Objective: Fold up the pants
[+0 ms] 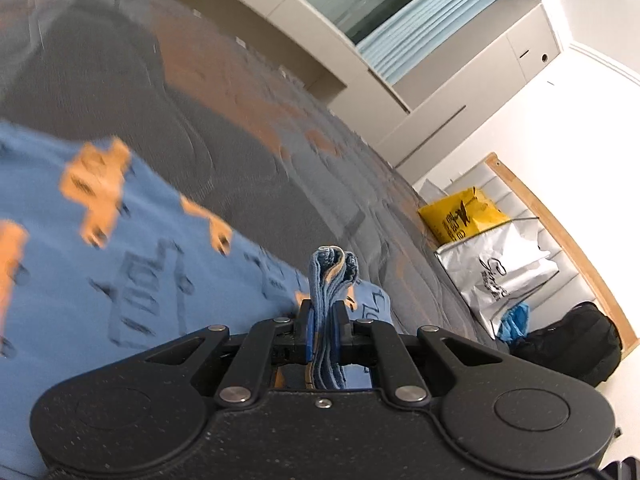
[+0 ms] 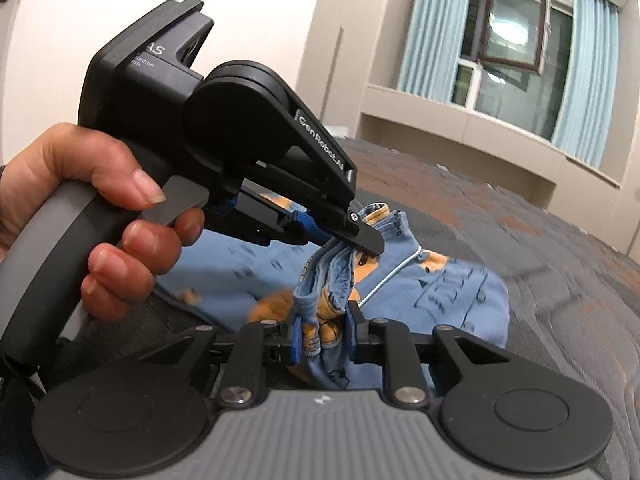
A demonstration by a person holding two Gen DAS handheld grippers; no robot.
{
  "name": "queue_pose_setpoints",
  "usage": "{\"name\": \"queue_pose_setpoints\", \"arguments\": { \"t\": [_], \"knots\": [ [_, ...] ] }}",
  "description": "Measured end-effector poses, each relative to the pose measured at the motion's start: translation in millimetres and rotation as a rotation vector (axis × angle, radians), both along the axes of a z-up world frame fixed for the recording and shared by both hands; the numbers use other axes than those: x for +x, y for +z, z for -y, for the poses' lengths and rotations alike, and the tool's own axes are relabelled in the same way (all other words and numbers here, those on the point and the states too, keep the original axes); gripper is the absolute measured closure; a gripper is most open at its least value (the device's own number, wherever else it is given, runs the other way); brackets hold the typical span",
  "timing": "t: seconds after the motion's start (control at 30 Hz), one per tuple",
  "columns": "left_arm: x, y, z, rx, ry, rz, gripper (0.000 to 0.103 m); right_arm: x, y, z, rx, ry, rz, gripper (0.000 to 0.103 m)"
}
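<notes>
Blue pants [image 1: 132, 248] printed with orange bears lie spread on a grey patterned bed [image 1: 224, 128]. In the left wrist view my left gripper [image 1: 323, 324] is shut on a bunched edge of the pants [image 1: 329, 276], which sticks up between its pads. In the right wrist view my right gripper [image 2: 323, 336] is shut on another bunch of the pants [image 2: 326, 300]. The left gripper [image 2: 362, 242], held by a hand [image 2: 120, 216], pinches the same fabric just above and beyond it. A white drawstring [image 2: 394, 276] runs across the folded cloth [image 2: 440, 296].
A yellow bag [image 1: 460, 216], a silver bag [image 1: 496, 276] and a black bag [image 1: 572, 348] stand on the floor beside the bed by a slatted frame. Beige cabinets [image 2: 460, 128], a window [image 2: 508, 48] and blue curtains lie beyond the bed.
</notes>
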State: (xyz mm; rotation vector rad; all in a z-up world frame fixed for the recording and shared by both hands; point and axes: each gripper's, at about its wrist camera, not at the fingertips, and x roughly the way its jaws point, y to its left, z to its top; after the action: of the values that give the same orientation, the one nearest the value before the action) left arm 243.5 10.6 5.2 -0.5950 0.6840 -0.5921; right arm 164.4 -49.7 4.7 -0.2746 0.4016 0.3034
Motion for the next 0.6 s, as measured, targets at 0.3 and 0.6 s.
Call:
{"name": "queue_pose_setpoints", "arguments": {
  "t": [0.3, 0.6],
  "knots": [
    [-13.5, 16.2, -81.2, 0.074, 0.124, 0.018, 0.094, 13.2, 12.3, -61.6, 0.007, 0.176, -0.004, 0.079],
    [-0.4, -12.7, -122.5, 0.074, 0.162, -0.057, 0.094, 28.2, -4.1, -99.3, -0.054, 0.231, -0.064, 0.078]
  ]
}}
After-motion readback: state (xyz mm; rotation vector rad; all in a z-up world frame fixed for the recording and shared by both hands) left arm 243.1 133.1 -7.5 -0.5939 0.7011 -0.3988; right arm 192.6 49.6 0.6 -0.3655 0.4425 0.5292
